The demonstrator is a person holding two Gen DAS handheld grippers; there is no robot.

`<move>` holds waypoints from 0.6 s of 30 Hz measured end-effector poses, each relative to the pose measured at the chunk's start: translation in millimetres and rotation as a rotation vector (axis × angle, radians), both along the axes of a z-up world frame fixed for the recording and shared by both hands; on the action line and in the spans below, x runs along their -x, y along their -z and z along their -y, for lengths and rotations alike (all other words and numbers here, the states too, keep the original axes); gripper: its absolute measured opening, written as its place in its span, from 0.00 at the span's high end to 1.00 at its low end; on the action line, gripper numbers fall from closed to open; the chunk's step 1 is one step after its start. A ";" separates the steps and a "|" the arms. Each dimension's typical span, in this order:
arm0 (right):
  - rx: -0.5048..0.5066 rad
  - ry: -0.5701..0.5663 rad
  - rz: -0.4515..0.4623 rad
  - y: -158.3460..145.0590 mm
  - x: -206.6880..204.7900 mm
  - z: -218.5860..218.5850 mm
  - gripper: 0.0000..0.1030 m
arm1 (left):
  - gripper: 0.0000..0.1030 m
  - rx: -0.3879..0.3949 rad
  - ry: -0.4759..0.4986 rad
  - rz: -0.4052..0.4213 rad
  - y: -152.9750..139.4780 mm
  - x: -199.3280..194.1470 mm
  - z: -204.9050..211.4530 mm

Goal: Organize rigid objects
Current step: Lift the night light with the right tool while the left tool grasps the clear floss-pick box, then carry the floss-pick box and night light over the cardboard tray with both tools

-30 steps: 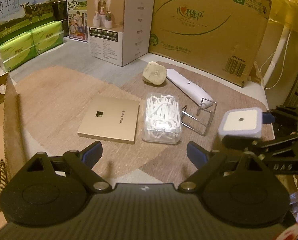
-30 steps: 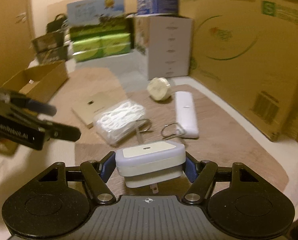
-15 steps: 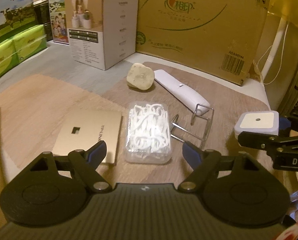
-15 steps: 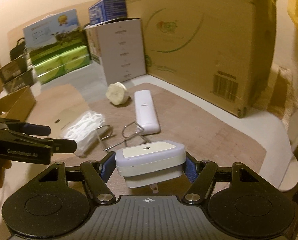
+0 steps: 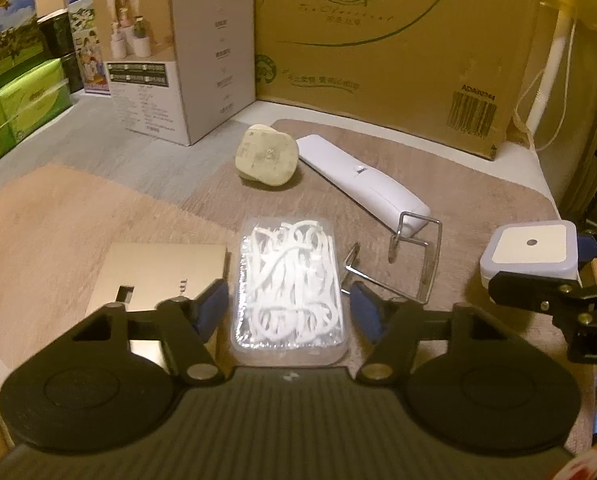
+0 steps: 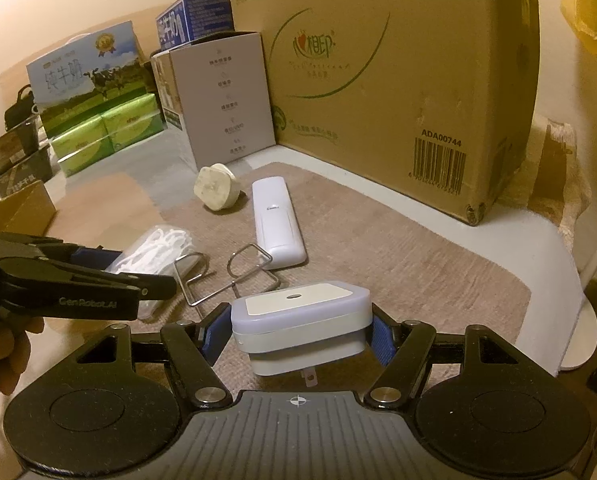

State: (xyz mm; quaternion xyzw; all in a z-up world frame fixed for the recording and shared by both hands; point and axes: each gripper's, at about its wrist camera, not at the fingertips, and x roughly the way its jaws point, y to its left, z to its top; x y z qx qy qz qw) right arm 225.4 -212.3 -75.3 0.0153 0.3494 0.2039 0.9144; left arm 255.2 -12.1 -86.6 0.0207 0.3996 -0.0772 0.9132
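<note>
A clear plastic box of white floss picks (image 5: 288, 280) lies on the woven mat between the fingers of my left gripper (image 5: 288, 308). Its jaws are closing, with the blue pads just beside the box's long sides and a thin gap showing. My right gripper (image 6: 296, 334) is shut on a white square plug-in night light (image 6: 298, 312), held above the mat with its prongs toward the camera. The left wrist view shows that light (image 5: 530, 248) at the right. A gold wall panel (image 5: 162, 272), a beige plug (image 5: 268, 156), a white remote (image 5: 362, 184) and a wire holder (image 5: 418, 252) lie around the box.
A large brown carton (image 5: 378, 60) and a grey product box (image 5: 178, 80) stand along the back. Green tissue packs (image 5: 14, 108) sit at the far left, with an open cardboard box (image 6: 18, 208) near them. A hand (image 6: 2, 348) holds the left gripper.
My left gripper moved forward and down over the floss box and its jaws narrowed around it. The right gripper rolled slightly and still holds the night light.
</note>
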 end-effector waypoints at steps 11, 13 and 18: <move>0.000 0.018 0.000 -1.1 -0.5 -2.0 0.33 | 0.48 -0.032 0.010 -0.019 2.9 3.6 3.5; -0.002 0.021 0.000 -2.3 0.8 -2.3 0.33 | 0.48 -0.039 0.013 -0.025 1.4 9.3 4.0; -0.011 0.024 0.003 -6.6 5.6 -3.0 0.33 | 0.48 -0.036 0.000 -0.023 -4.9 31.2 1.8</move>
